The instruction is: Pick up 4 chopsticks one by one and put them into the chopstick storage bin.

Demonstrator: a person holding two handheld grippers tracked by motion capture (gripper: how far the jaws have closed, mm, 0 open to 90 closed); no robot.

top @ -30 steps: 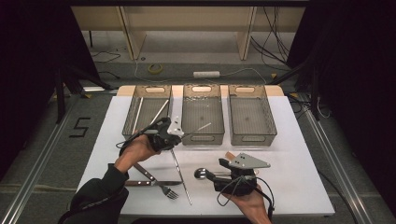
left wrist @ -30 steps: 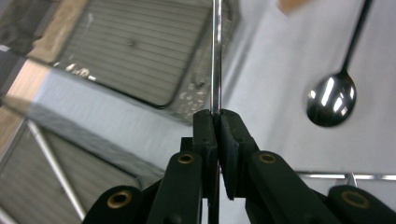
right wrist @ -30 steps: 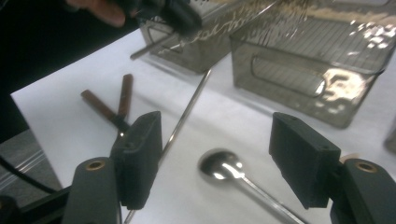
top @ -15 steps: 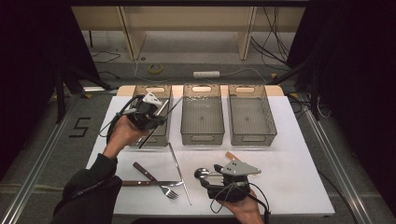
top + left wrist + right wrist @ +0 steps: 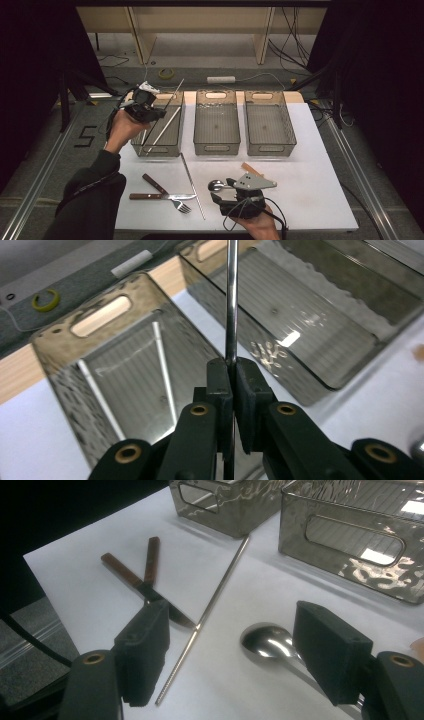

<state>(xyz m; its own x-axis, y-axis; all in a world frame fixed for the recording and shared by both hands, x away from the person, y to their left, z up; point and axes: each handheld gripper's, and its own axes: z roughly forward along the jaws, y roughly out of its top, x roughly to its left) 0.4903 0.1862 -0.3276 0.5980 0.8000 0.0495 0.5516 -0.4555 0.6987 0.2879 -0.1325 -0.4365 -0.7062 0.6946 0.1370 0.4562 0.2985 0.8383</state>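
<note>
While my left gripper (image 5: 231, 390) clamps a chopstick (image 5: 231, 300) over the left bin (image 5: 175, 150), my right gripper (image 5: 230, 650) gapes empty; spoon (image 5: 265, 641), fork (image 5: 181, 205), knife (image 5: 152, 183) remain.

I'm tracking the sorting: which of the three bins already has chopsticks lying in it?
The left bin, under the left tongs: metal chopsticks lie on its floor. The middle bin and right bin hold none.

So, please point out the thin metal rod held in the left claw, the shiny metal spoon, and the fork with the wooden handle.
Thin metal rod (image 5: 231, 305): left gripper view, on its shaft above the claw.
Shiny metal spoon (image 5: 265, 641): right gripper view, on its bowl.
Fork with wooden handle (image 5: 182, 205): high view, on its tines.
</note>
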